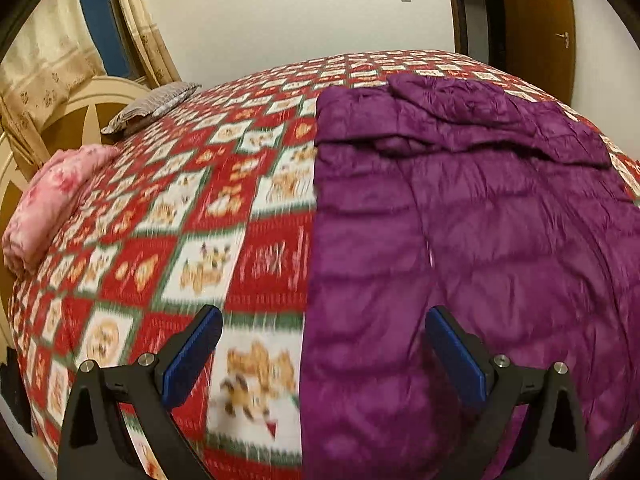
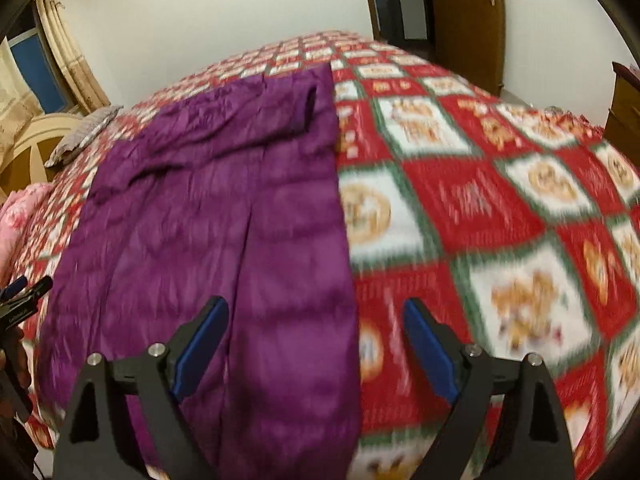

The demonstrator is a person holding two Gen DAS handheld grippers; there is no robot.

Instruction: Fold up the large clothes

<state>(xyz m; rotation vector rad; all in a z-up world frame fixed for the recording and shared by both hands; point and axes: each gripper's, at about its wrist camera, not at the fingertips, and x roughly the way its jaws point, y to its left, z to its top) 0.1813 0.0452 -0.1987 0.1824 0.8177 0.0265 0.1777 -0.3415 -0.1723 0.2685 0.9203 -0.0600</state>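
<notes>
Purple quilted puffer coat (image 1: pixel 460 220) lies flat on my bed's red, white and green checked bedspread (image 1: pixel 192 216), both long sides already folded in (one sleeve drapes across its upper part). My left gripper (image 1: pixel 324 356) hangs spread wide over its left edge, my right gripper (image 2: pixel 316 344) spread over its right edge, neither pinching anything.

Motion-blurred quilt (image 2: pixel 500 208) motifs; purple jacket's (image 1: pixel 460 240) near hem beyond the bottom edge.
</notes>
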